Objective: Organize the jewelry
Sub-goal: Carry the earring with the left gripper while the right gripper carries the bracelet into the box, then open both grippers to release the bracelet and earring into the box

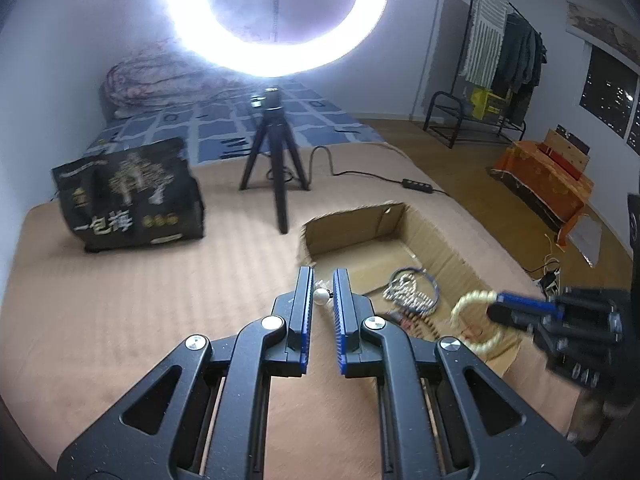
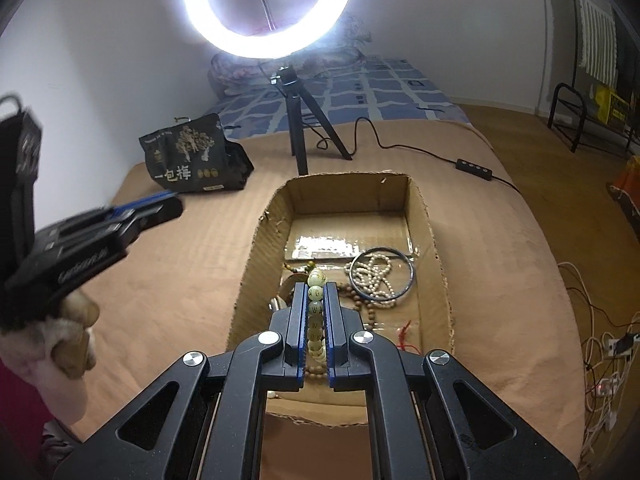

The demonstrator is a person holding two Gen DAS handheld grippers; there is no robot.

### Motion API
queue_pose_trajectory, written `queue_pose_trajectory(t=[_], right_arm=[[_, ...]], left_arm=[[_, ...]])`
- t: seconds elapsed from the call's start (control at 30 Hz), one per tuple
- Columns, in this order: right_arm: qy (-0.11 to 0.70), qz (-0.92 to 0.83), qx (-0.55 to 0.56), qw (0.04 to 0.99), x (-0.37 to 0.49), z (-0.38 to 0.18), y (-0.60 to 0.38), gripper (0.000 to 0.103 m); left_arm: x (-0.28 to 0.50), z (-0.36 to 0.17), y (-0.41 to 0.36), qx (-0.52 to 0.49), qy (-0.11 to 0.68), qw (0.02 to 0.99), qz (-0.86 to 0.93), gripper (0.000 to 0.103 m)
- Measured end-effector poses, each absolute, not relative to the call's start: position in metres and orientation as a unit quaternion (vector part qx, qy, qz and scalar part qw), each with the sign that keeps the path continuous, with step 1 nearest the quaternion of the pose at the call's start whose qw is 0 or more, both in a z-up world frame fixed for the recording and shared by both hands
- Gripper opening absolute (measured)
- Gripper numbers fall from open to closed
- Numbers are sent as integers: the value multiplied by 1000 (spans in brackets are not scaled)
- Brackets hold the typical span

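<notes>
An open cardboard box (image 2: 434, 232) lies on the tan bedspread and holds a blue bangle (image 2: 409, 276), a pearl necklace (image 2: 376, 280) and a brown bead string (image 2: 356, 300). My right gripper (image 2: 316, 286) is shut on a pale green bead bracelet (image 2: 316, 312) and holds it over the box's near end; it shows in the left wrist view (image 1: 476, 320). My left gripper (image 1: 322, 276) is to the left of the box with its jaws close together around a small white pearl piece (image 1: 321, 297). The box also shows there (image 1: 348, 224).
A ring light on a black tripod (image 2: 298, 136) stands behind the box, its cable and switch (image 2: 472, 168) running right. A black printed bag (image 2: 192, 160) sits at the back left. Floor cables (image 2: 608, 352) lie off the bed's right edge.
</notes>
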State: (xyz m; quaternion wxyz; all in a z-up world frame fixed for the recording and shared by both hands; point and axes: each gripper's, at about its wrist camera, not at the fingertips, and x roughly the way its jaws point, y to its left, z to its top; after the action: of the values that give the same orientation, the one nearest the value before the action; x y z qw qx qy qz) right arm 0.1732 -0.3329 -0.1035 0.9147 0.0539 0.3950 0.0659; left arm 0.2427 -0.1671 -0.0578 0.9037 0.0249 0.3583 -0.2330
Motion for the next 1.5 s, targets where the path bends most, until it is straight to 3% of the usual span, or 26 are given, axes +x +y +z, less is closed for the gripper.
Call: queue_pose_trajectory(t=[0.53, 1.23, 1.33, 1.43, 1.5], right_arm=[[399, 53, 40, 915, 173, -108, -342, 6], [397, 43, 31, 916, 172, -107, -338, 6], [395, 40, 29, 917, 171, -106, -338, 10], [392, 39, 28, 919, 170, -104, -338, 19], [391, 37, 26, 919, 169, -104, -337, 20]], left_arm=[[277, -65, -218, 9, 367, 897, -248, 8], [277, -59, -218, 3, 362, 902, -235, 9], [275, -57, -219, 2, 359, 903, -237, 32], [273, -54, -219, 6, 351, 906, -237, 35], [273, -53, -219, 5, 350, 906, -236, 35]])
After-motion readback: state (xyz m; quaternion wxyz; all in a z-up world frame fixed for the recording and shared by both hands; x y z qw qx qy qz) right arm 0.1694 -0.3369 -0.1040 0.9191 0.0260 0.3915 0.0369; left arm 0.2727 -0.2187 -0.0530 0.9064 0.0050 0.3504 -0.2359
